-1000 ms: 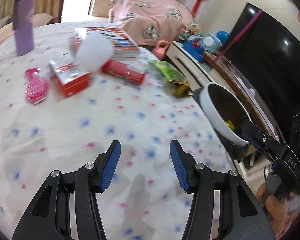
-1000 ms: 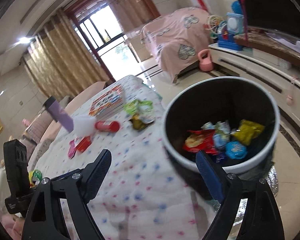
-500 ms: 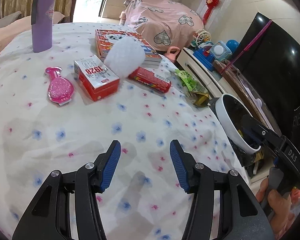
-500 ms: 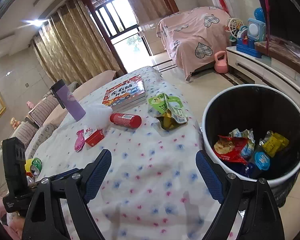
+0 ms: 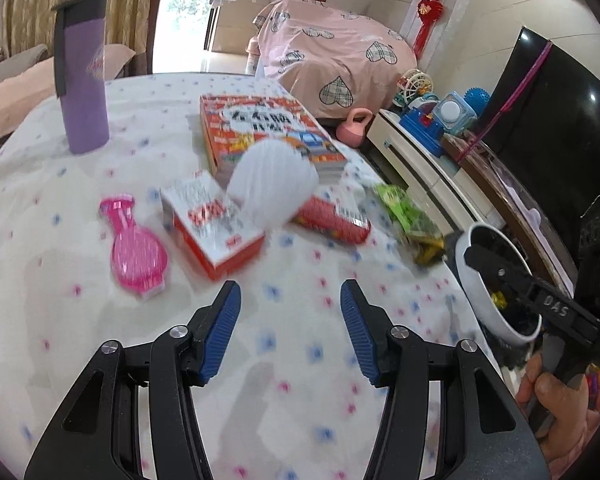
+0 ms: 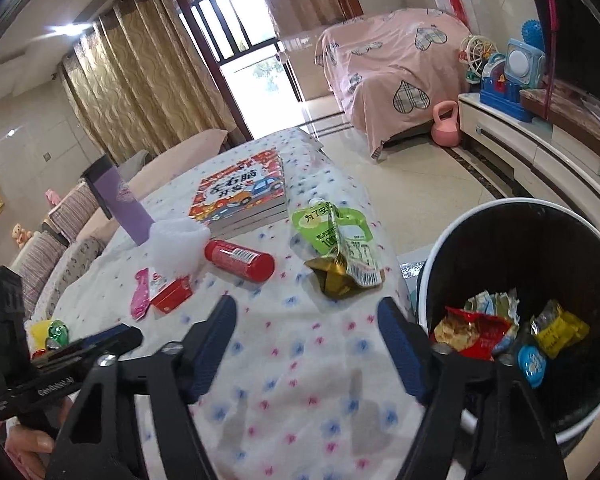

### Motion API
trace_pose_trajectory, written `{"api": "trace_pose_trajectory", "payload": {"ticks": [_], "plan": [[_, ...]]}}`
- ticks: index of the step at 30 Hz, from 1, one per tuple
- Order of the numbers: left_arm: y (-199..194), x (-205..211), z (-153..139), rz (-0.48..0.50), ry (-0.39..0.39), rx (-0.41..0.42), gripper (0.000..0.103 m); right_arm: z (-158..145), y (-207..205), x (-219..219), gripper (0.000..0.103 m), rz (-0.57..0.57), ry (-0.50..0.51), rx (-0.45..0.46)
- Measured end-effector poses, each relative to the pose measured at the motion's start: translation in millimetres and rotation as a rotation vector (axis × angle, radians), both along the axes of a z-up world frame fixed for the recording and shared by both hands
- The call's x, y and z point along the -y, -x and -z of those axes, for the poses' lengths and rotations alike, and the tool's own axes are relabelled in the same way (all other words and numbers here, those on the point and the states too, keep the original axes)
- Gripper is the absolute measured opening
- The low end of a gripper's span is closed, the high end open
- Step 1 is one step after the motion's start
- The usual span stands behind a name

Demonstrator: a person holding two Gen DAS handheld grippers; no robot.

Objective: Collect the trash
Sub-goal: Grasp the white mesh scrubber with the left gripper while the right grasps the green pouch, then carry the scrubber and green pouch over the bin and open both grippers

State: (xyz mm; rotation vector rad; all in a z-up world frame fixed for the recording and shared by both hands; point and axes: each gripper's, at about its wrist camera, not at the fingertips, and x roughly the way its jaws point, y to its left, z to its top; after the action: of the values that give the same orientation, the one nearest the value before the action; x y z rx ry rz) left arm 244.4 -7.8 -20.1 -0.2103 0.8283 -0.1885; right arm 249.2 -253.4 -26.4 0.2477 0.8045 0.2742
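A white-rimmed black bin [image 6: 516,201] stands beside the table at the right, with several wrappers [image 6: 472,332] inside. On the flowered tablecloth [image 6: 300,380] lie a green snack wrapper [image 6: 336,248], a red tube [image 6: 240,260], a white foam wad [image 6: 176,246] and a red-and-white box [image 5: 212,228]. My right gripper [image 6: 307,308] hovers over the cloth short of the green wrapper. Its jaws are closing with nothing between them. My left gripper [image 5: 289,300] hangs over bare cloth in front of the box. Its jaws are opening slightly and hold nothing.
A pink hairbrush [image 5: 138,252], a purple tumbler [image 5: 84,76] and a thick picture book [image 5: 260,128] also sit on the table. Past the table's right edge are the tiled floor, a low TV cabinet [image 6: 540,148] with toys, and a pink-covered sofa [image 6: 388,64].
Both views have swung from the bin toward the table items, which now sit closer and nearer the middle. The right jaws have narrowed. The left jaws look about the same.
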Motion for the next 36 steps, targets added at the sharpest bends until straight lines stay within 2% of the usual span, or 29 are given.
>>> {"api": "trace_pose_trajectory", "payload": {"ticks": [3,8,12,15,16,17,18,19,20,21,23,36], "plan": [[-15.3,-0.7,-6.2,-0.006,-0.009,0.020,0.062,2.8,-16.6,-1.5,0.048,0.002,0.023,-0.014],[-41.0,0.9,-10.4,-0.010,-0.048,0.038,0.066,6.8,-45.4,-1.7,0.047,-0.003,0.048,-0.044],[-62.0,2.9,-0.5,-0.003,-0.086,0.019,0.066,14.3,-70.5,-7.6,0.047,-0.026,0.083,-0.090],[-72.4,3.3,8.7,0.000,-0.091,-0.003,0.065,23.4,-86.2,-12.6,0.043,-0.035,0.126,-0.125],[-74.0,4.2,11.6,0.004,-0.095,-0.008,0.061,26.3,-89.3,-12.7,0.038,-0.034,0.136,-0.134],[-74.1,5.4,13.0,0.008,-0.095,-0.008,0.044,31.1,-92.6,-14.3,0.036,-0.036,0.152,-0.149],[-74.9,6.1,15.5,0.018,-0.090,-0.018,0.035,36.1,-95.6,-16.1,0.027,-0.042,0.168,-0.164],[-75.2,6.4,17.1,0.025,-0.081,-0.028,0.024,38.3,-96.8,-17.1,0.023,-0.046,0.174,-0.171],[-73.8,6.3,17.0,0.027,-0.071,-0.029,0.019,38.9,-95.4,-18.2,0.022,-0.052,0.182,-0.162],[-71.3,5.6,16.4,0.028,-0.059,-0.024,0.019,37.1,-92.3,-19.3,0.009,-0.055,0.197,-0.147],[-64.2,6.8,12.5,0.027,-0.062,-0.005,0.017,32.9,-87.7,-18.2,0.003,-0.058,0.187,-0.133],[2.5,28.4,-18.1,0.108,0.026,0.052,0.016,-8.6,-12.9,-0.5,0.002,-0.039,0.047,-0.011]]}}
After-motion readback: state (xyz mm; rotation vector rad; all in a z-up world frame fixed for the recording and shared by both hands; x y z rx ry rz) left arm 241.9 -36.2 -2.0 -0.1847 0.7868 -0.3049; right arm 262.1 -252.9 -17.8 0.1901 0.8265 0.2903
